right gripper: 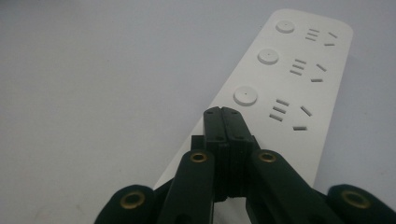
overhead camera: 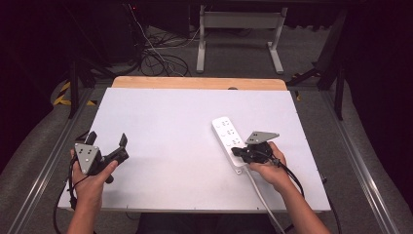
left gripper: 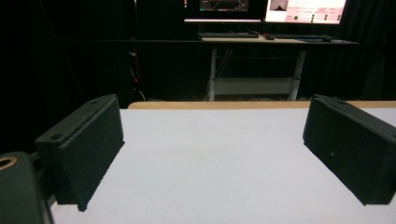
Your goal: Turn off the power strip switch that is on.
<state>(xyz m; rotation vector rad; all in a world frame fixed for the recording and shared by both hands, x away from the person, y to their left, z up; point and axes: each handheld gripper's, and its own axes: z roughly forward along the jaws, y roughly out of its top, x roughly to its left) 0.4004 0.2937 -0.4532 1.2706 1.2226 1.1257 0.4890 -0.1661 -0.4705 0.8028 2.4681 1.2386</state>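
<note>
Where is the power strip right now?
In the high view the power strip lies right of centre on the white table, with the shut right gripper over its near end.

A white power strip (overhead camera: 229, 139) lies flat on the white surface (overhead camera: 165, 146), right of the middle, its length running slantwise from the far end toward the near right. Its top face shows three sets of sockets in a row, each with a round button (right gripper: 245, 95) beside it. A white cord (overhead camera: 260, 195) leaves its near end and runs off toward the near edge of the surface. The near end is partly covered from above.
</note>
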